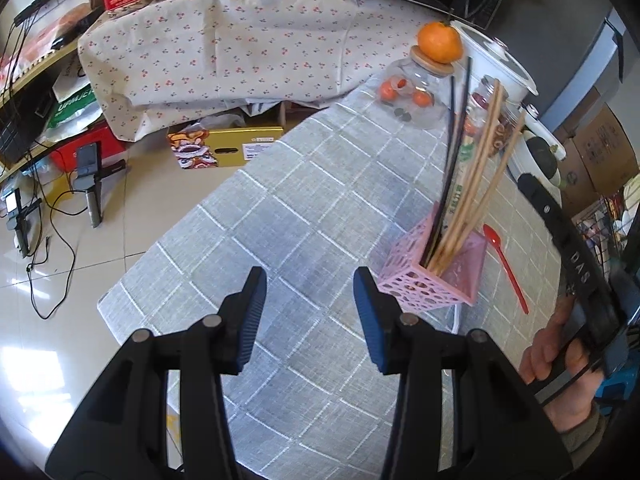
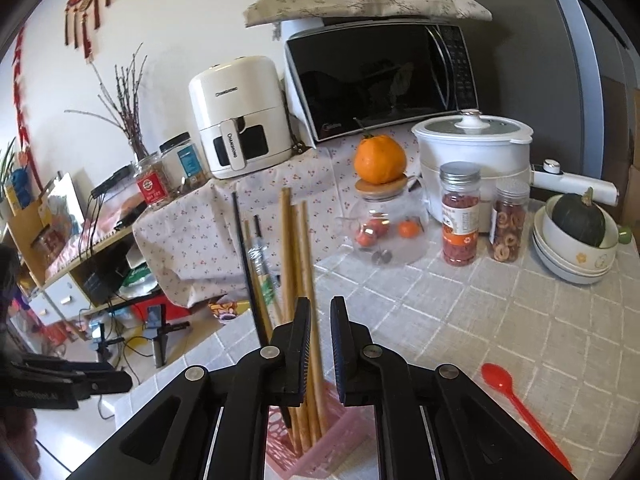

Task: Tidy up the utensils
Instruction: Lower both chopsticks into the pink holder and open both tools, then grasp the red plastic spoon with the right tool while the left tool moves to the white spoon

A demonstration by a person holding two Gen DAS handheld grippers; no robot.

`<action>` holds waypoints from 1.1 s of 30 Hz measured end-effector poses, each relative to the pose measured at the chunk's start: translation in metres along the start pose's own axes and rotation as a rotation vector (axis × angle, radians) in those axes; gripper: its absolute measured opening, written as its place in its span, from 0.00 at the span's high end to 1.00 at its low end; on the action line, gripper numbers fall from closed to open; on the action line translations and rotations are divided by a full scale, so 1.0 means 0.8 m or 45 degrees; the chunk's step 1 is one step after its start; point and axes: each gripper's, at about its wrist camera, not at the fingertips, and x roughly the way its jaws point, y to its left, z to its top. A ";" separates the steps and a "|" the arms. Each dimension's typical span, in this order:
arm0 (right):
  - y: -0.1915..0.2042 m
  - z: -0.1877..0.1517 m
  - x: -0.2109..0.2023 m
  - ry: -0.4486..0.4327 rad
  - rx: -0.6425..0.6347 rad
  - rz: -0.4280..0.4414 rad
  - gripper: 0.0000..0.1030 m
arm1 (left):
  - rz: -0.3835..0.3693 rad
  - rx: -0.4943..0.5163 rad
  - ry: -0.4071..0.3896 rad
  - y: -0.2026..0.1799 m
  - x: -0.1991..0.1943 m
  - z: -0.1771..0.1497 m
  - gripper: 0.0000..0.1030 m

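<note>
A pink perforated holder (image 1: 424, 284) (image 2: 344, 436) stands on the grey checked tablecloth (image 1: 304, 208). Several wooden chopsticks (image 1: 480, 168) (image 2: 298, 248) and a black pair (image 1: 456, 152) (image 2: 246, 256) stick up out of it. My right gripper (image 2: 320, 312) hovers right above the holder with a narrow gap between its jaws. One wooden chopstick runs down beside the left pad, and the pads do not press on it. A red plastic spoon (image 1: 506, 264) (image 2: 520, 412) lies flat on the cloth to the right of the holder. My left gripper (image 1: 310, 280) is open and empty, left of the holder.
At the table's far end stand a glass jar (image 2: 384, 232) topped by an orange (image 2: 380, 158), two spice jars (image 2: 460, 216), a white cooker (image 2: 476, 152) and stacked bowls (image 2: 576, 256) holding a squash. The table's edge (image 1: 168, 236) drops to a cable-strewn floor at left.
</note>
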 end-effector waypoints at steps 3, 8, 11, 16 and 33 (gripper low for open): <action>-0.019 0.008 -0.006 0.036 0.049 -0.014 0.82 | -0.038 0.012 0.030 -0.012 0.004 -0.002 0.55; -0.052 0.017 -0.014 0.128 0.093 -0.061 0.81 | -0.066 0.084 0.058 -0.042 0.010 -0.008 0.55; -0.073 0.018 -0.015 0.231 0.073 -0.106 0.76 | -0.083 0.111 0.083 -0.059 0.016 -0.014 0.55; -0.125 0.016 -0.023 0.330 0.102 -0.187 0.72 | -0.116 0.143 0.141 -0.085 0.027 -0.027 0.55; -0.205 -0.070 0.060 0.714 -0.124 -0.399 0.72 | -0.115 0.225 0.233 -0.136 0.052 -0.060 0.55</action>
